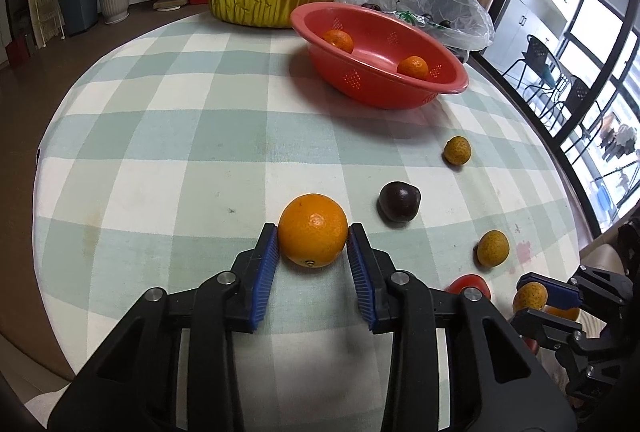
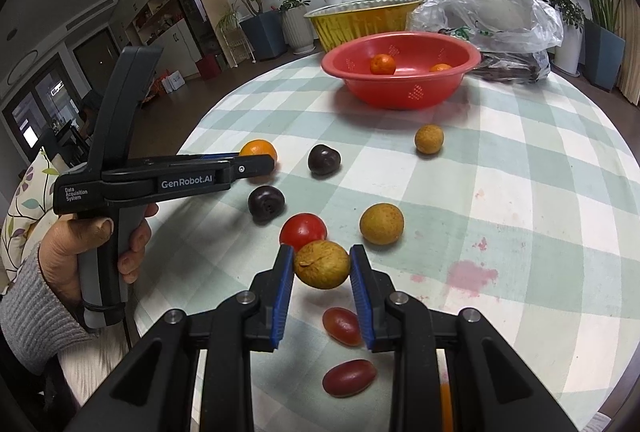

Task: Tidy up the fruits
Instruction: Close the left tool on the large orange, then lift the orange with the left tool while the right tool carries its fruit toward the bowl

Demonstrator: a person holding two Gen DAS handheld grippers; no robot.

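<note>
Pickup step, both hands. Right claw (image 2: 322,268) pinches a speckled yellow fruit (image 2: 322,265), lifted off the tabletop (image 2: 520,192). Left claw (image 1: 312,238) pinches an orange (image 1: 313,230) low on the cloth. Next, likely: carry both far across to the red bowl (image 1: 448,82), holding two tangerines.

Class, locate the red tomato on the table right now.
In the right wrist view the red tomato lies just beyond the right gripper, between a dark plum and a yellow-brown fruit.
</note>
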